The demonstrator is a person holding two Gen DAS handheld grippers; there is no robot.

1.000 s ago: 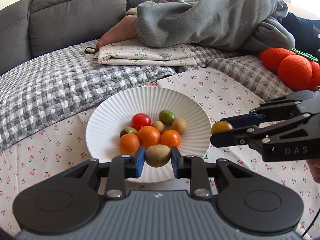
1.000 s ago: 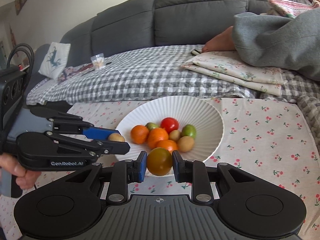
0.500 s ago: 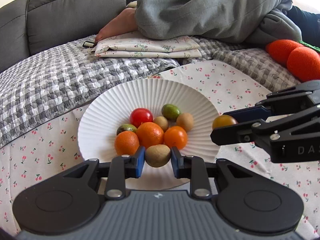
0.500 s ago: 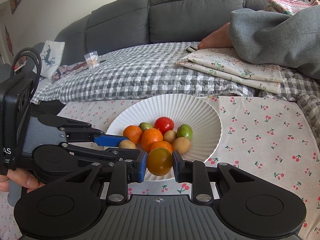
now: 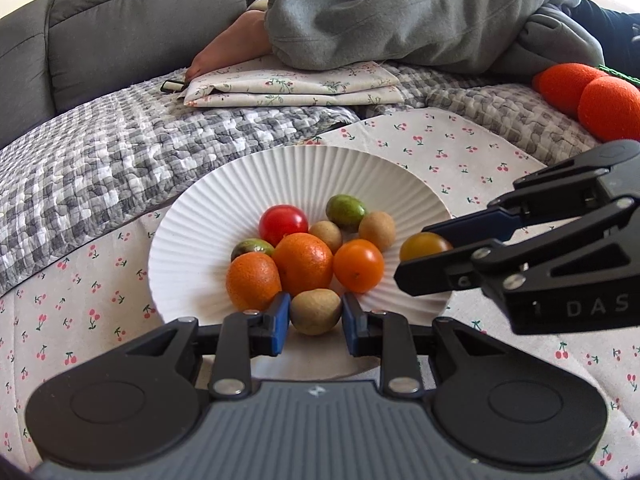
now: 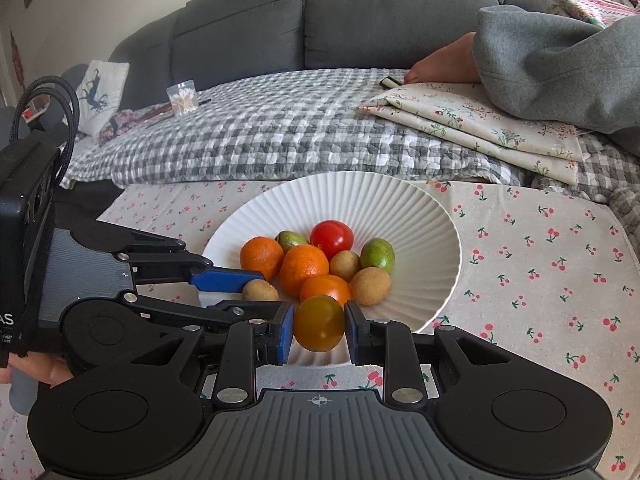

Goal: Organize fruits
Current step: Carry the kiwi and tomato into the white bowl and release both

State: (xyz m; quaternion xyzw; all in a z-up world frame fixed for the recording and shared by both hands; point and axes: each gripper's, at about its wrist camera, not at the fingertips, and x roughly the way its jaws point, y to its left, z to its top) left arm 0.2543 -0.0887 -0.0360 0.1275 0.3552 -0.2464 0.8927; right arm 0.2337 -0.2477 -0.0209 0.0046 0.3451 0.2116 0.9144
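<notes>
Right wrist only: cotton-swab box.

Both tongs, the left tongs and the right tongs, are black plastic with blue pads, silver screws, ribbed grey bodies, white "DAS" lettering, and one black cable.

I have the ribbed plate on the cherry-print tablecloth, with the quilt and sofa behind it. Fruit sits heaped in the plate's middle: a tomato at the far side, two mandarins to its left and near. My left gripper holds a longan over the plate's near rim; my right gripper holds a cherry tomato at the near edge, just right of it. Folded cloth lies far right.
</notes>
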